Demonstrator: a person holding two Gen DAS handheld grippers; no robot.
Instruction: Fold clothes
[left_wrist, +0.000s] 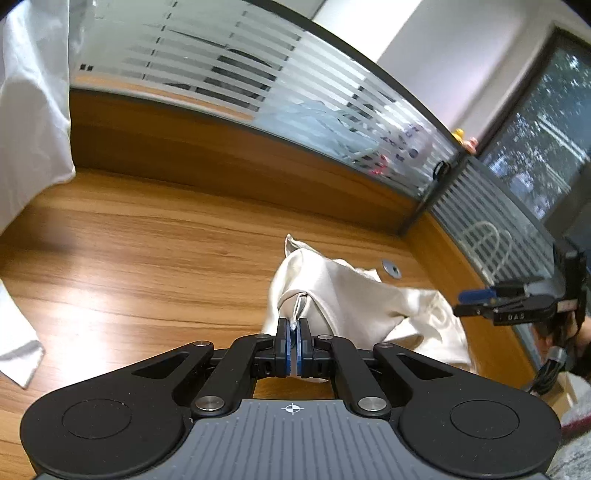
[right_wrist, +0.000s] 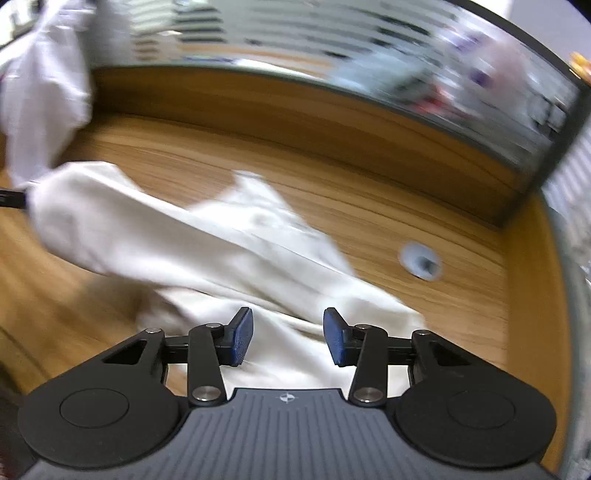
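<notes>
Wooden bench (left_wrist: 140, 236), bounded at the rear and at one side by a low wooden upstand topped with striped frosted glass partition (left_wrist: 258, 74); a window (left_wrist: 546, 147) stands beyond the corner. A white cloth (left_wrist: 33, 103) hangs at the far edge of the left wrist view, and a second white piece (left_wrist: 16, 343) lies on the bench below it.

The cream garment (left_wrist: 369, 302) lies crumpled on the bench near the corner, just beside a round grey cable grommet (left_wrist: 391, 268) set into the bench top. In the right wrist view, which is blurred, the same garment stretches across the wood from the lower centre up towards the upper left.

Left tool (left_wrist: 294, 332): blue pads pressed together on a raised fold of the cream garment, which lifts off the bench at that point.

Right tool (right_wrist: 288, 334): fingers spread apart above the cream garment, the cloth passing beneath the gap with neither pad pressing on it. The same tool appears at the edge of the left wrist view, held clear of the garment, with part of a hand (left_wrist: 576, 332) behind it.
</notes>
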